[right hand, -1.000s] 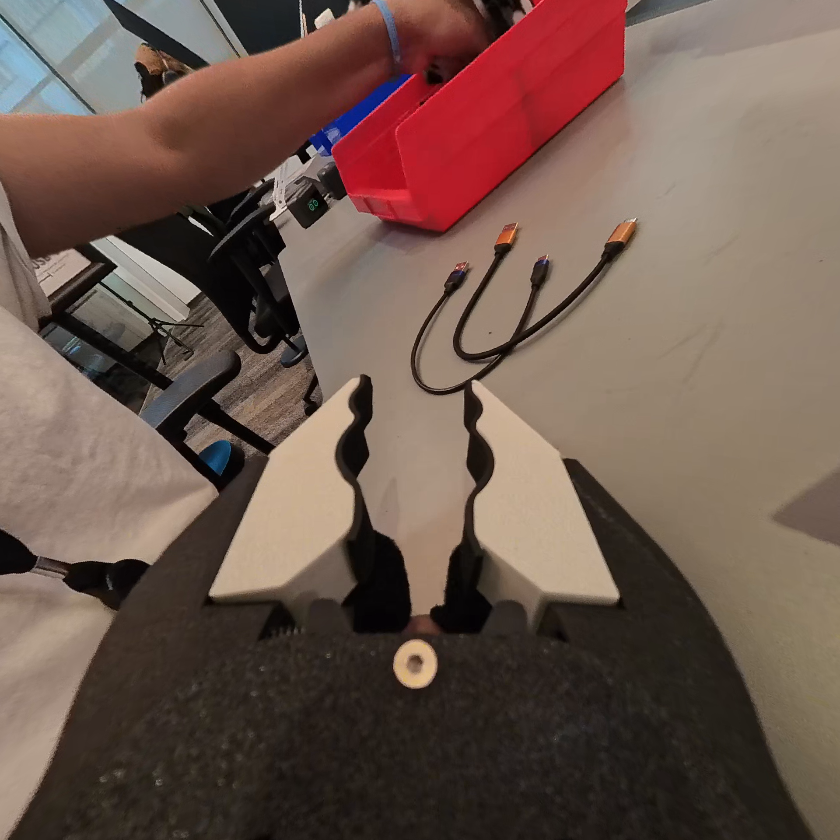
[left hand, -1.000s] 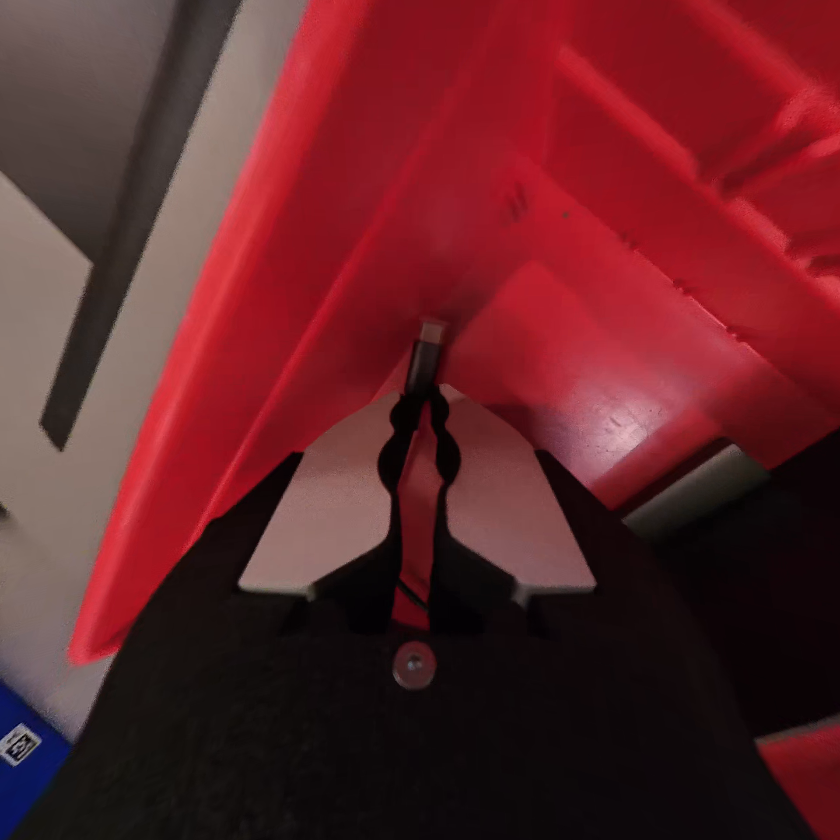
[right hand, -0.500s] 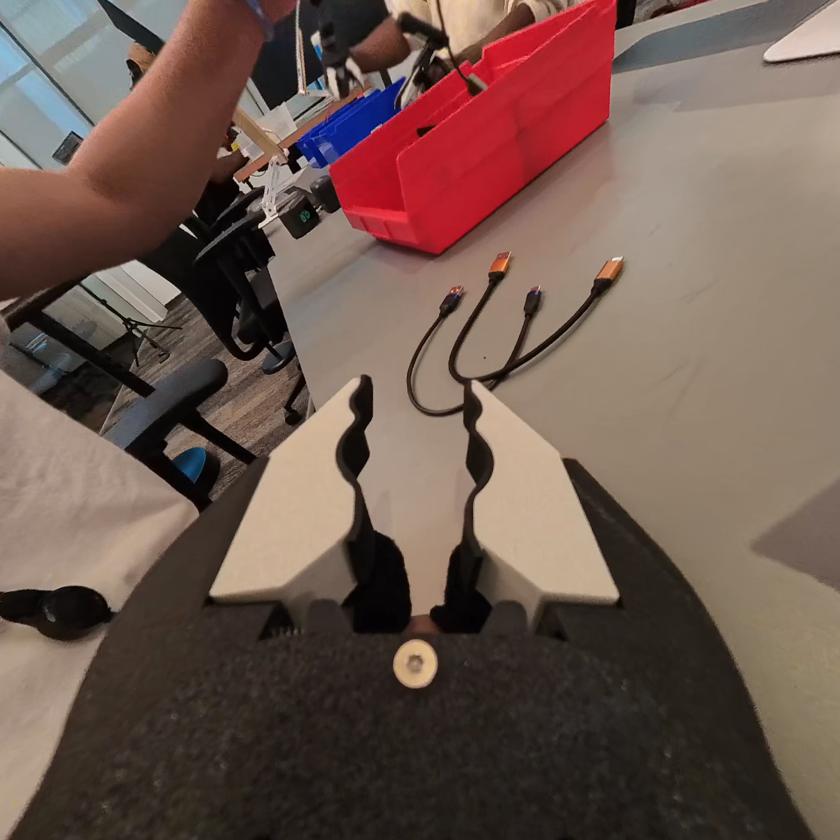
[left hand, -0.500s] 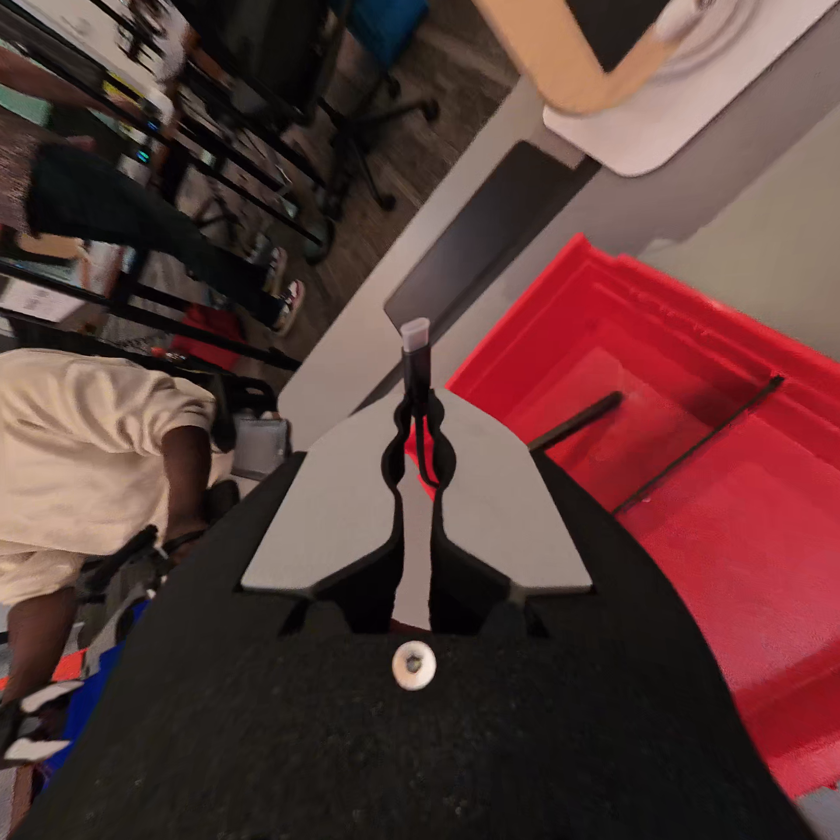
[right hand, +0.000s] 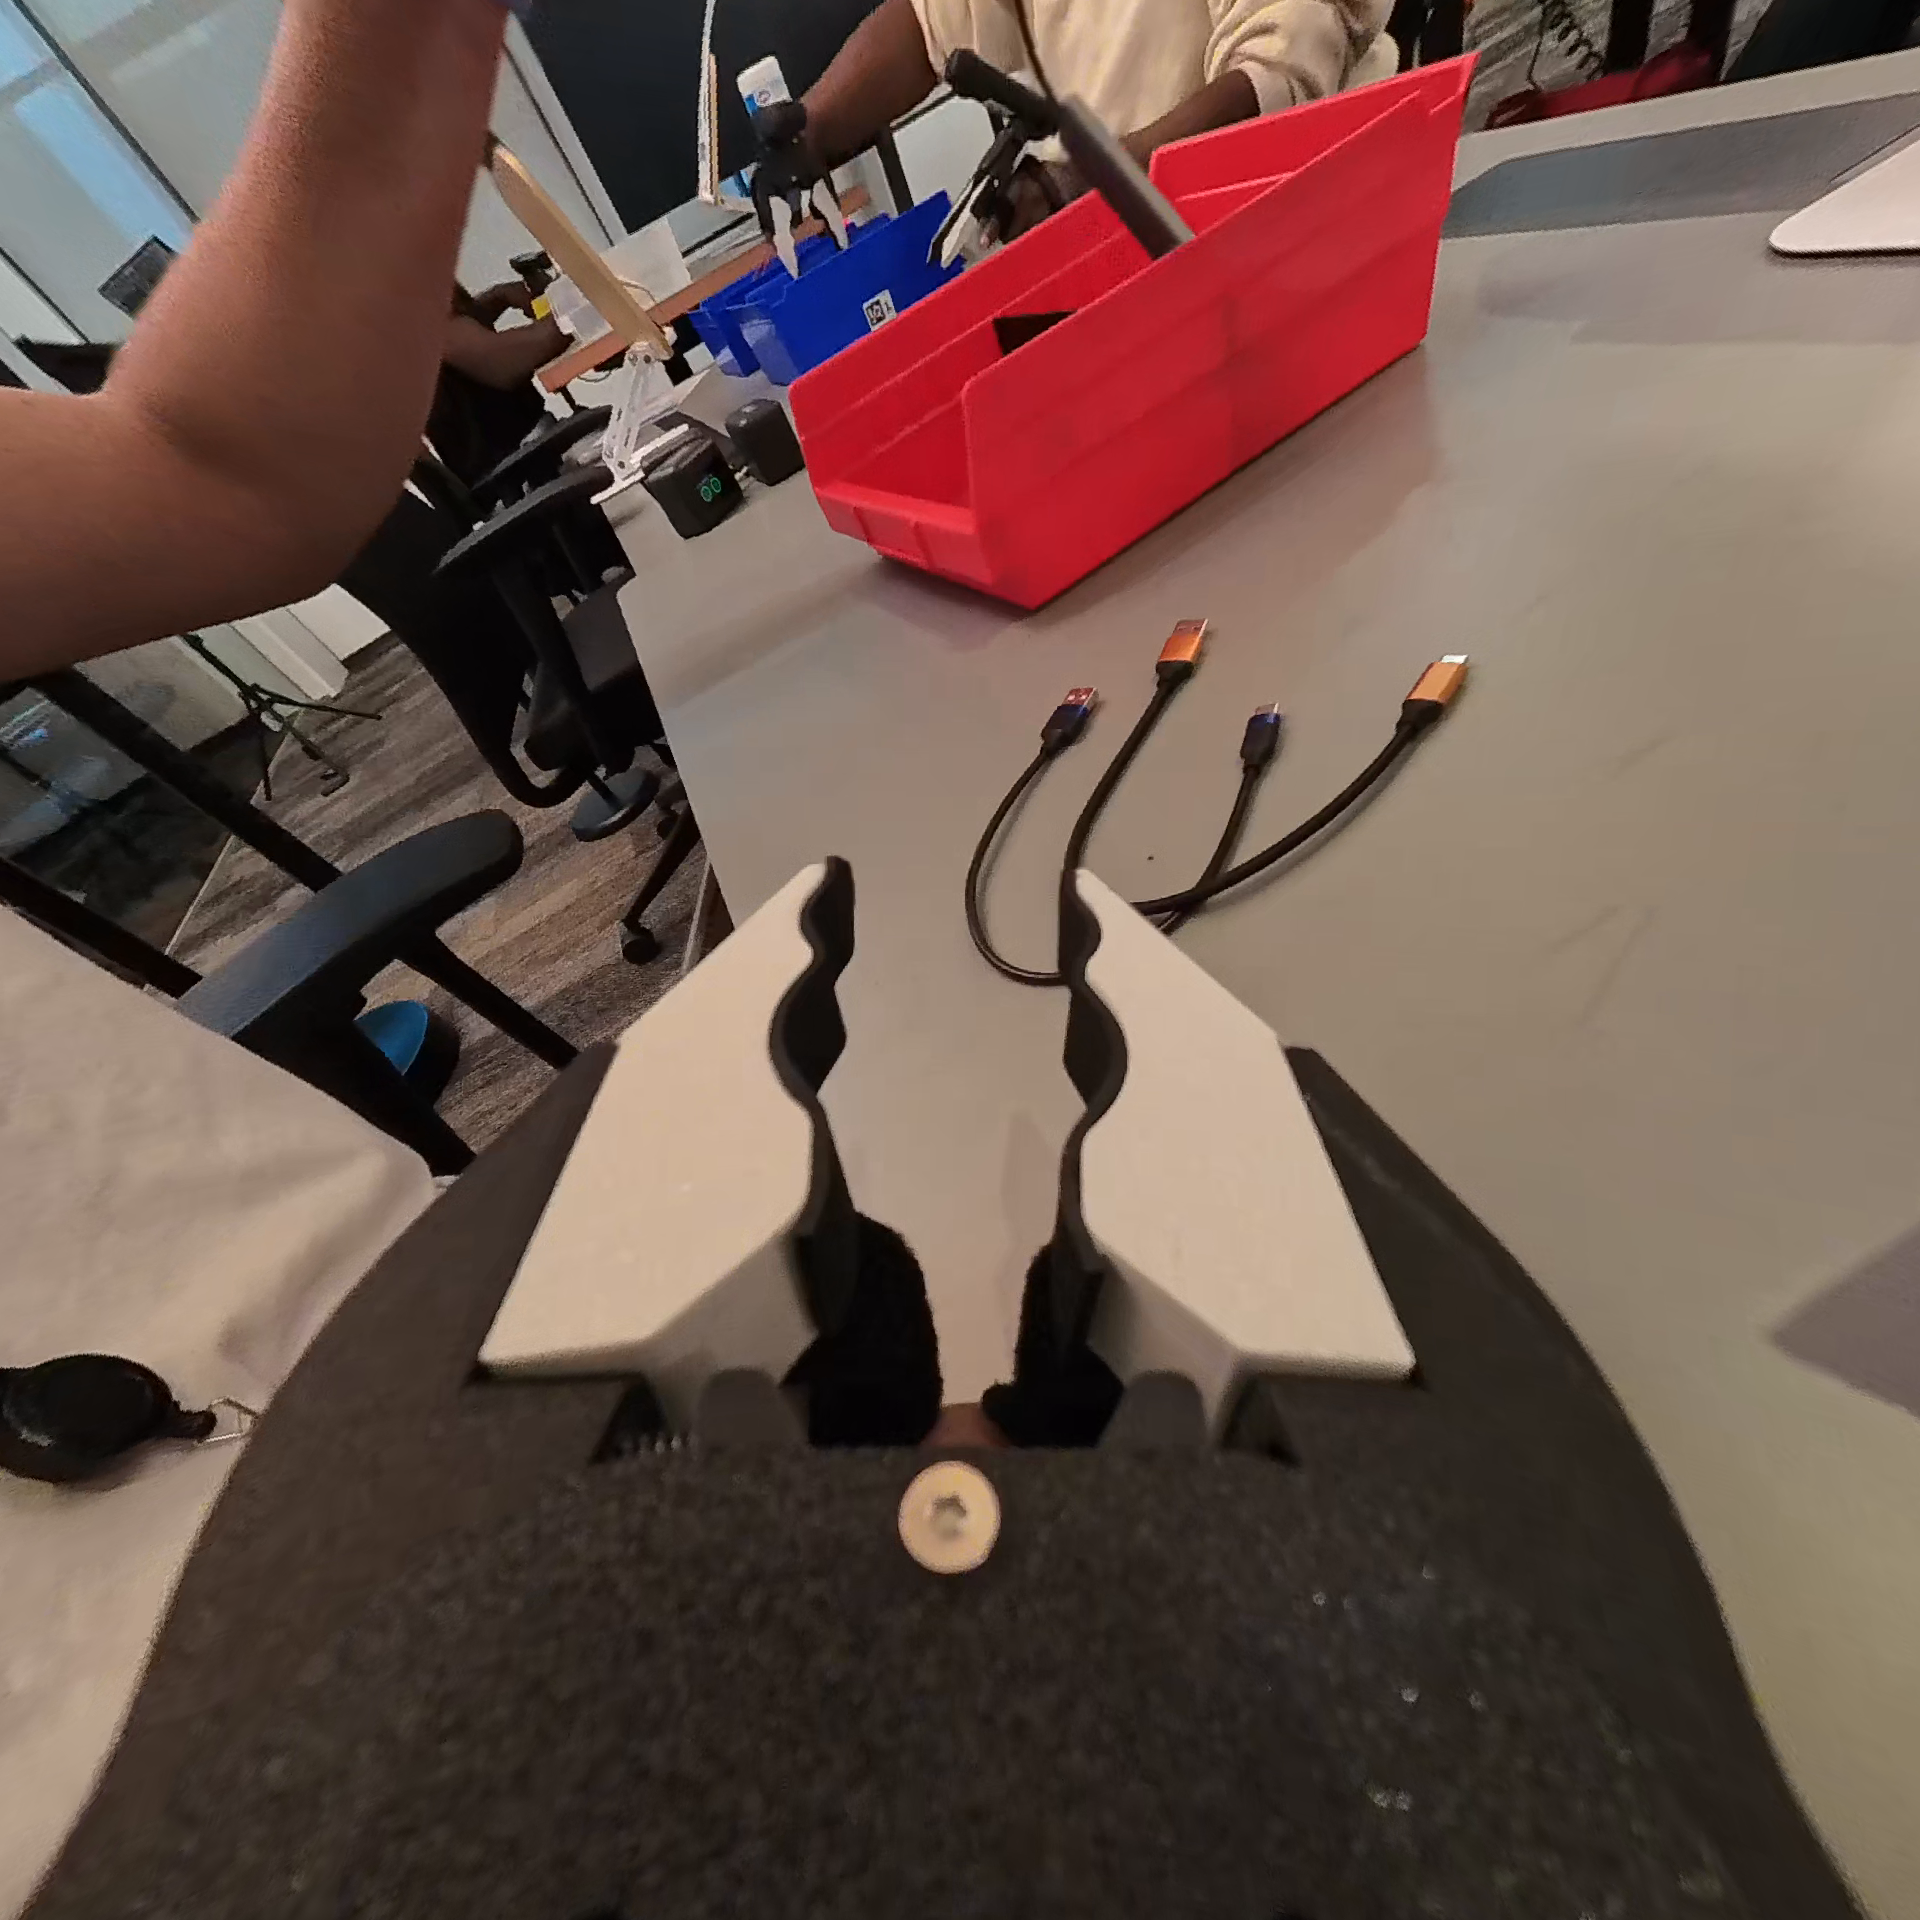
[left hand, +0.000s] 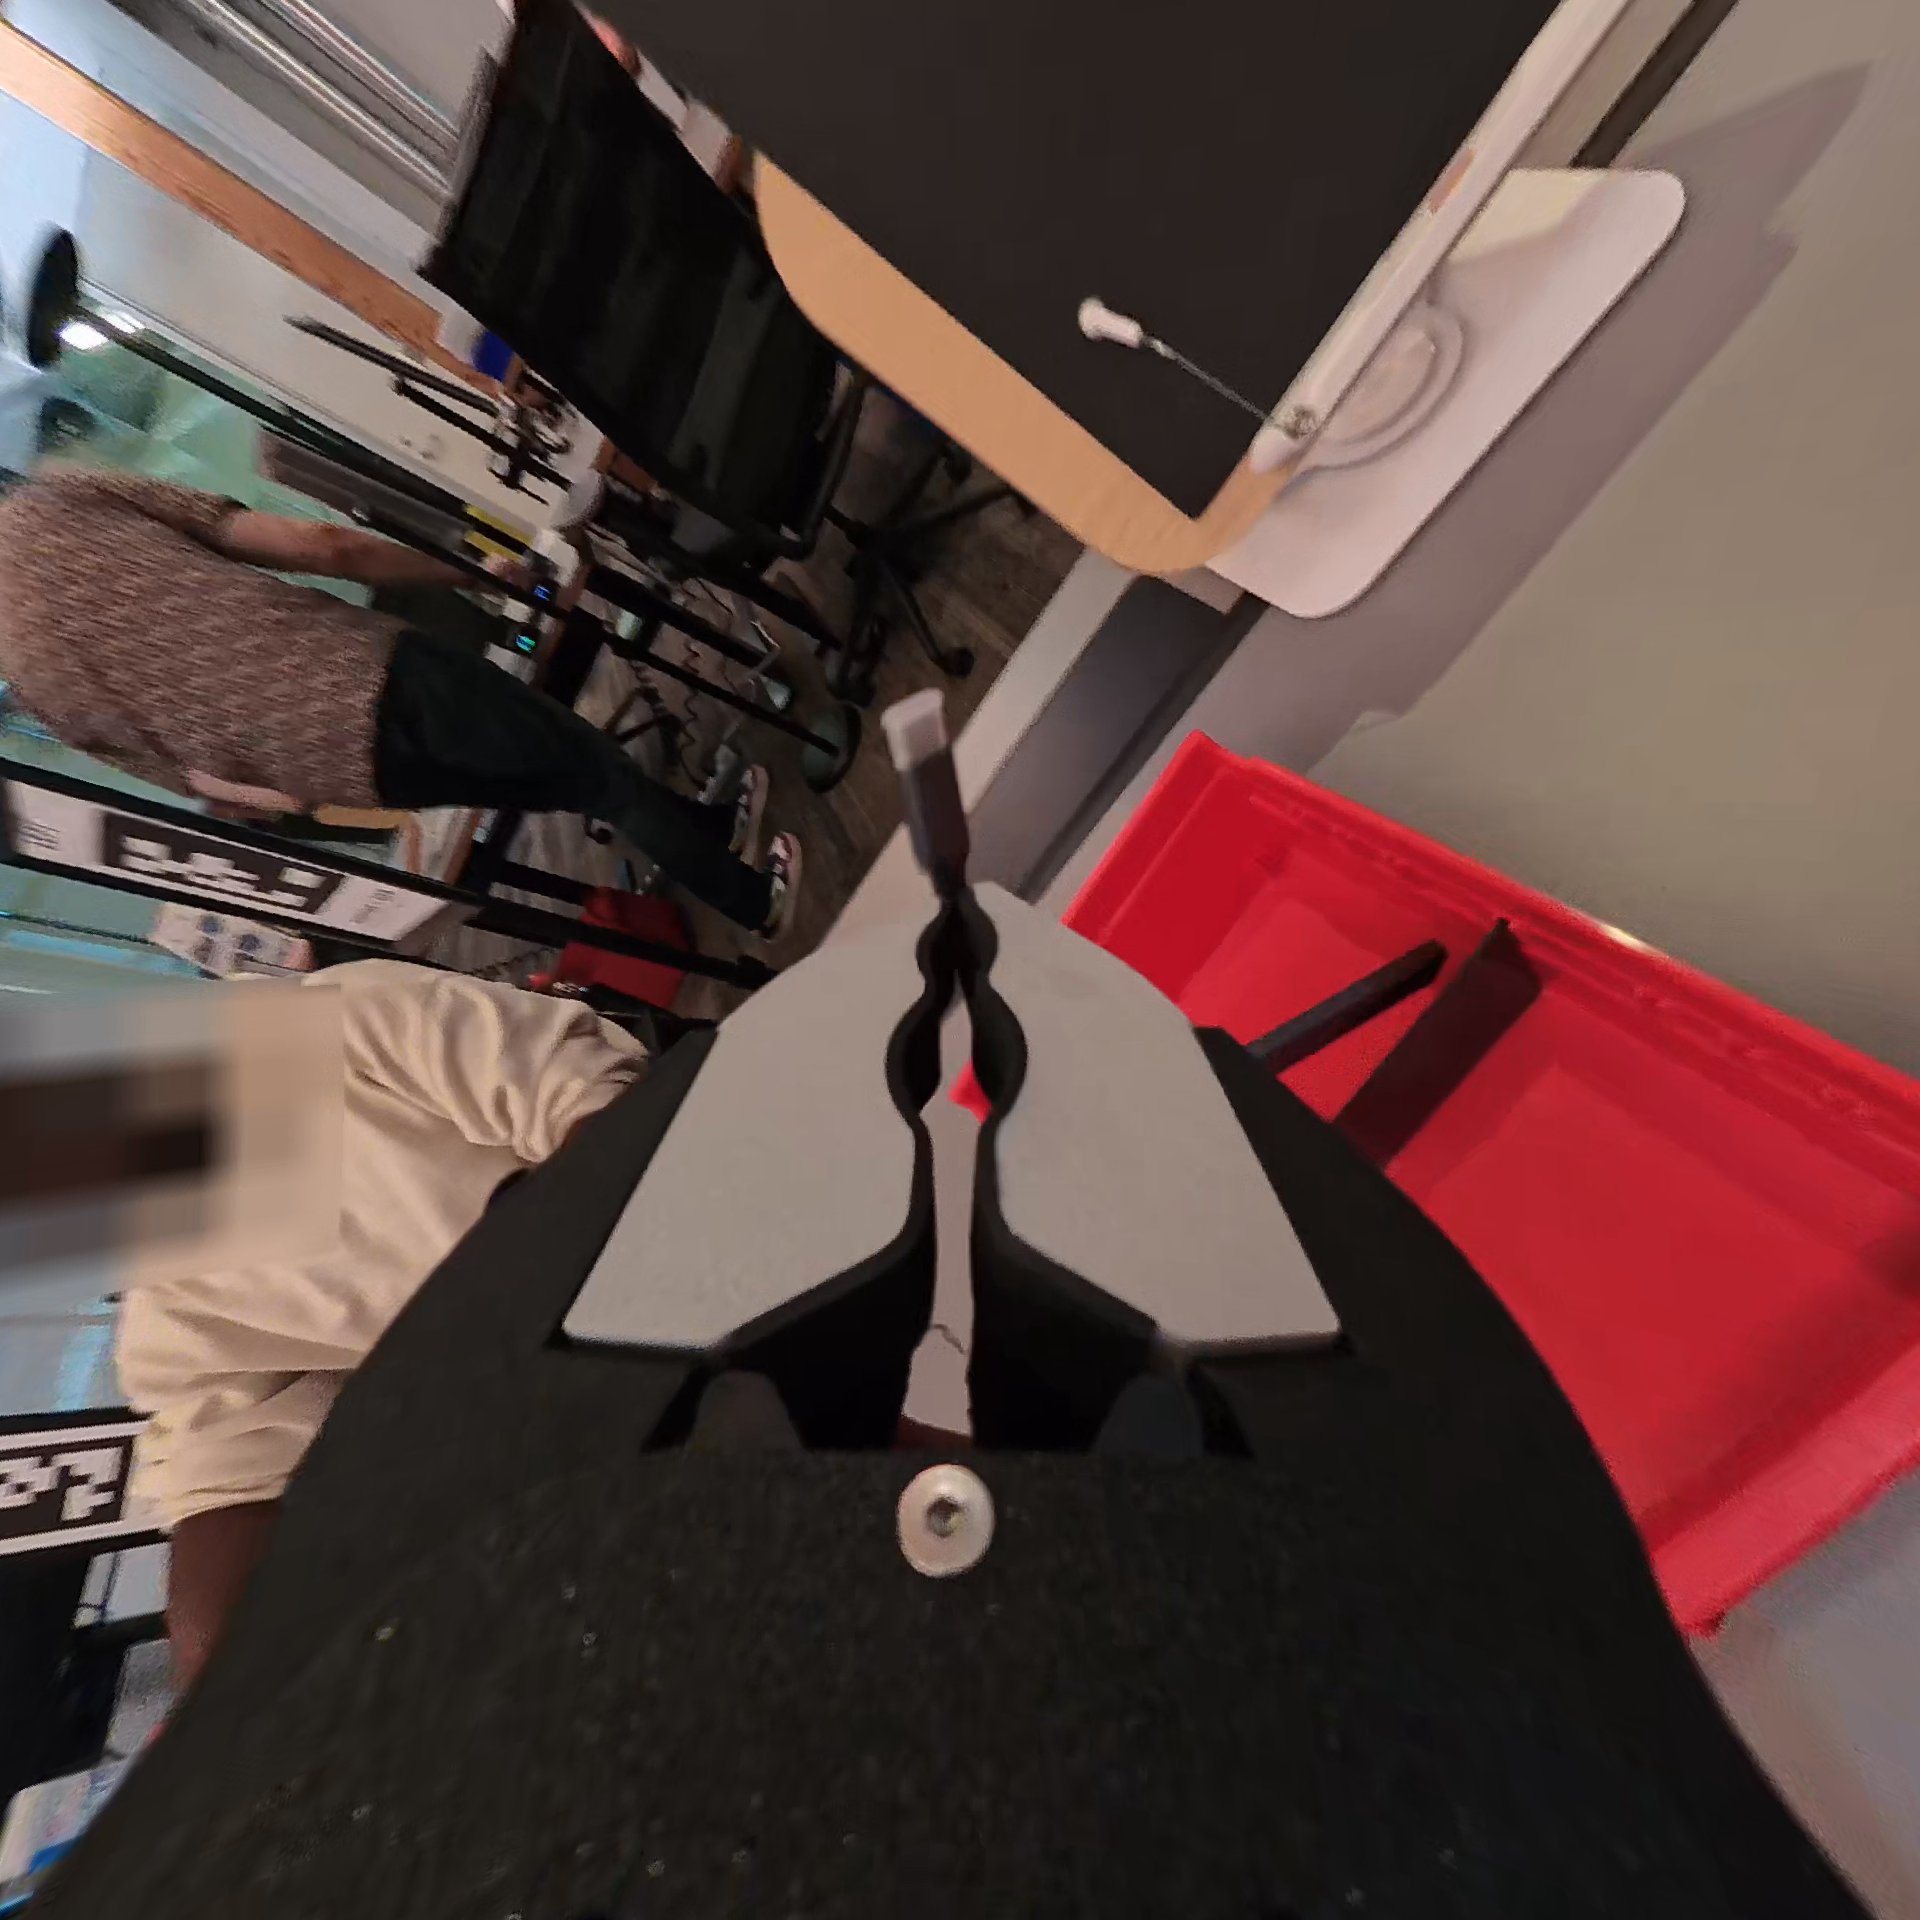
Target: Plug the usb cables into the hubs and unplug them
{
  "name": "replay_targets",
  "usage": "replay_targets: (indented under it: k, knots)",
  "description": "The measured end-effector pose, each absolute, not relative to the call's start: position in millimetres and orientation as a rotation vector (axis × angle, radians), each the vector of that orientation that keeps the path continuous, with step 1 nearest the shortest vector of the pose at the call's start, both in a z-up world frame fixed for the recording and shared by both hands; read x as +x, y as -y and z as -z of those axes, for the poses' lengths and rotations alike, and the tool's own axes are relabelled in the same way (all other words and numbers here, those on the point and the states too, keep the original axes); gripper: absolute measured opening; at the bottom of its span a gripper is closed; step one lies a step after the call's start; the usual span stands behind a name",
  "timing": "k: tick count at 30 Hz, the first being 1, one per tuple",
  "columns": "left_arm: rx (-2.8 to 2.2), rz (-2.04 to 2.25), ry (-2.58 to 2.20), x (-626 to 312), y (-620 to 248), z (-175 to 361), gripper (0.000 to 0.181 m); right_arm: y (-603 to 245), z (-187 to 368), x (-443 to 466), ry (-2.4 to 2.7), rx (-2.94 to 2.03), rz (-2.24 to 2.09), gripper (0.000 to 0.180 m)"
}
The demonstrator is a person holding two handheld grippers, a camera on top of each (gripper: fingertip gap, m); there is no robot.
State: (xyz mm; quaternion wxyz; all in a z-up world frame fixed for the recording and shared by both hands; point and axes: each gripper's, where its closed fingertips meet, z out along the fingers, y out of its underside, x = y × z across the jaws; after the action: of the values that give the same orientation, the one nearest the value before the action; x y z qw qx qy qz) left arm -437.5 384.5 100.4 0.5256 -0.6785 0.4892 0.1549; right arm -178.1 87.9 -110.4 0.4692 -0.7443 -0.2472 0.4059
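- The grey table [right hand: 1558, 1039] carries everything.
- A red bin [right hand: 1122, 416] stands toward its far side, near the left edge.
- Nearer, four black cable ends [right hand: 1226, 790] lie fanned out on the bare top, two with orange plugs, two with dark ones.
- A white flat base [right hand: 1860, 208] sits at the far right.

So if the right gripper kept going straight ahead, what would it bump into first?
Probably the black cables lying on the grey table just beyond the open right gripper; the red bin sits farther back. Depth is uncertain.
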Motion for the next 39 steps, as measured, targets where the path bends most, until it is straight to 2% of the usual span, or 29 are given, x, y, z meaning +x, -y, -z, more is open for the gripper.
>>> replay_targets:
  k: [5,9,15,18,22,30,32,34,35,39]
  knots:
    - [-1.511,-0.371,-1.148,-419,-363,-154,0.0,-103,103,-178,0.601,-1.822,-0.929,0.038]
    - [-1.526,-0.342,-1.226,-401,-350,-152,0.0,-106,96,-191,0.672,-1.802,-0.921,0.038]
    - [-1.878,-0.155,-1.312,-416,-373,-53,0.0,-92,112,-189,0.701,-1.816,-0.929,0.038]
    - [-2.164,-0.05,-1.235,-437,-406,13,0.02,-88,118,-183,0.682,-1.83,-0.946,0.038]
    - [-2.467,-0.016,-0.97,-471,-463,85,0.029,-87,121,-183,0.663,-1.835,-0.973,0.038]
    - [-2.75,-0.296,-0.728,-512,-516,171,0.047,-83,138,-188,0.729,-1.886,-0.999,0.038]
    - [-2.776,-0.283,-0.685,-515,-517,182,0.046,-82,137,-187,0.722,-1.886,-1.011,0.038]
    - [-2.762,-0.348,-0.733,-519,-517,188,0.029,-83,136,-185,0.704,-1.885,-1.027,0.039]
    - [-2.756,-0.345,-0.788,-517,-514,190,0.005,-83,135,-185,0.696,-1.884,-1.036,0.039]
    - [-2.683,-0.419,-0.869,-518,-507,179,0.003,-83,134,-185,0.689,-1.881,-1.056,0.039]
